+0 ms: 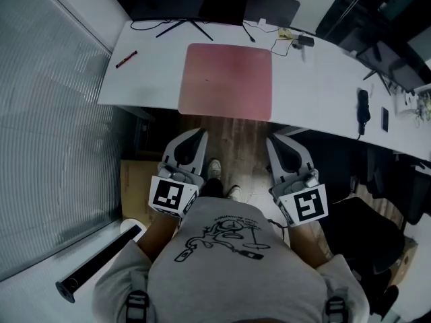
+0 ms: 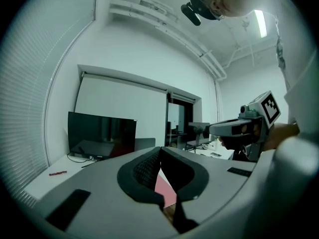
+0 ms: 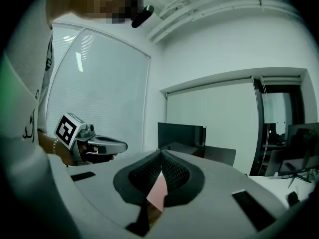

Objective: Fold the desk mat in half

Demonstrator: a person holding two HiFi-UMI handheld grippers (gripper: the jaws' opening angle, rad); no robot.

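Head view for the desk mat (image 1: 225, 81): lies flat and unfolded on the white desk (image 1: 316, 93), near edge right at the front lip, so probably easy to pinch. Further out, left gripper (image 1: 201, 134) and right gripper (image 1: 273, 140): hang short of the desk, roughly lined up with the near corners, both jaws closed on nothing. Not grabbing yet.

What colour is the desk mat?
The desk mat is pinkish red; clearest in the head view.
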